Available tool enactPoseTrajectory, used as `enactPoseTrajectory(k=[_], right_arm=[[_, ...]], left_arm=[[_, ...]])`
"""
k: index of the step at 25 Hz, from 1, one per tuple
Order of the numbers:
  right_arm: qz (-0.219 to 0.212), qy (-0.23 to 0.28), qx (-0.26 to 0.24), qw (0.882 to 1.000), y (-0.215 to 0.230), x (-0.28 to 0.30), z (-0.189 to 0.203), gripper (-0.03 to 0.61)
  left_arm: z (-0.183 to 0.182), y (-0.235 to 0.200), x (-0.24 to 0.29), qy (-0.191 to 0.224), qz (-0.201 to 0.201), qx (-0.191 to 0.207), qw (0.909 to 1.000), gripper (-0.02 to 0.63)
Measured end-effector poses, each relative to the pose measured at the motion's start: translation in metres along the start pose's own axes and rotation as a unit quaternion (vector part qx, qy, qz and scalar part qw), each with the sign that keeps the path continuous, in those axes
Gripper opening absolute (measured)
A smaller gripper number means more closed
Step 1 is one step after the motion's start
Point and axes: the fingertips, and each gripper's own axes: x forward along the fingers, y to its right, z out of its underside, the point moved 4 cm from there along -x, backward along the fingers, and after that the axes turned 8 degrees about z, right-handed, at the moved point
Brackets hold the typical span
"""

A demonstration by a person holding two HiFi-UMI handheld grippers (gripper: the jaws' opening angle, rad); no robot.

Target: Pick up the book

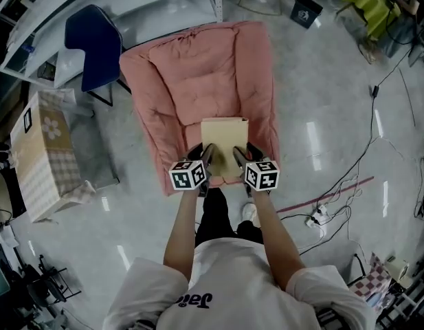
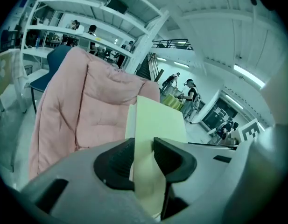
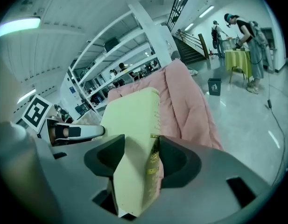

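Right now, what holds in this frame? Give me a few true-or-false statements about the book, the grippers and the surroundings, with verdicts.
1. The left gripper and the right gripper are both shut on the book. True.
2. The book lies on the floor. False: the grippers hold it over the pink cushion.
3. A blue chair stands beside the cushion. True.
4. The book's cover is red. False: it is pale yellow.
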Motion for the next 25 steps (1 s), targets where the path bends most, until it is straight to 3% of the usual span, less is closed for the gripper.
enactPoseTrajectory(k=[6, 14, 25], right_arm=[[-0.021, 0.073, -0.033, 0.997, -0.016, -0.068, -0.047, 0.23], [-0.05, 0.175, -0.087, 0.979, -0.04, -0.155, -0.101, 0.229], [-0.074, 0.3, -0.136, 0.941, -0.079, -0.26, -0.153, 0.229]], left_arm=[[-0.036, 0.068, -0.044, 0.072, -0.004, 0.05, 0.9961, 0.137], [-0.072, 0.148, -0.105, 0.171, -0.009, 0.111, 0.979, 0.137], [-0.111, 0.237, -0.184, 0.276, -0.002, 0.193, 0.9415, 0.136]])
